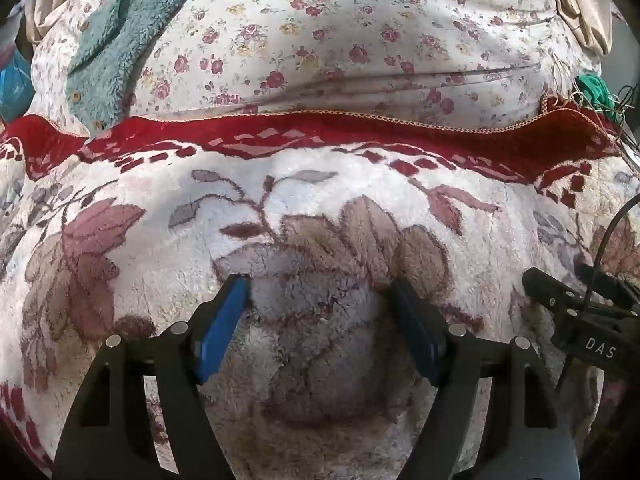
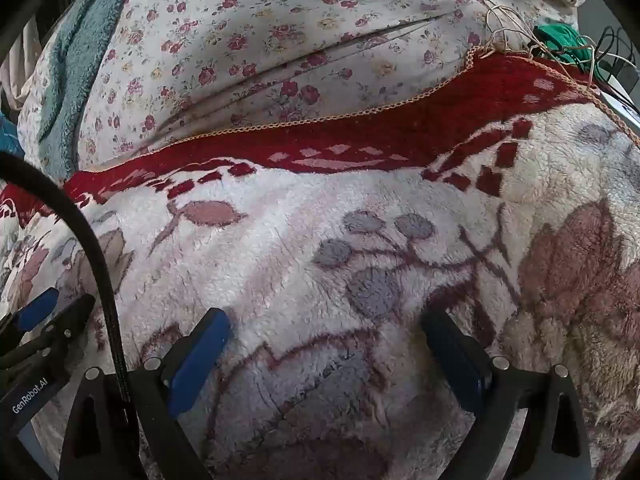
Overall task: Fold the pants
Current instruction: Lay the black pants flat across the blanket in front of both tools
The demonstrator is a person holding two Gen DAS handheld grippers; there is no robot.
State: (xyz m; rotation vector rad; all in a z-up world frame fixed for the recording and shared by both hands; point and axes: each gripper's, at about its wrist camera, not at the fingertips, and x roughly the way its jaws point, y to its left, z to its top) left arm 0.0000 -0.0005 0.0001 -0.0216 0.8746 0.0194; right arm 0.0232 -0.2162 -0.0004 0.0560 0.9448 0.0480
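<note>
Both the left gripper (image 1: 320, 284) and the right gripper (image 2: 326, 320) are held wide apart with nothing grasped, angled down over a fleecy floral blanket (image 1: 320, 208). No pants can be identified; a teal fleece cloth (image 1: 116, 36) is seen at ten o'clock on the flowered sheet (image 1: 340, 40).

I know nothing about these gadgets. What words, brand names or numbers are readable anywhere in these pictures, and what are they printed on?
"DAS": white letters on the black body of the right gripper, seen at the edge of the left wrist view; it may be part of a longer word.
"GenRobot.AI": white letters on the black body of the left gripper, seen in the right wrist view.
The plush floral blanket and the flowered sheet carry only patterns, no writing.
</note>
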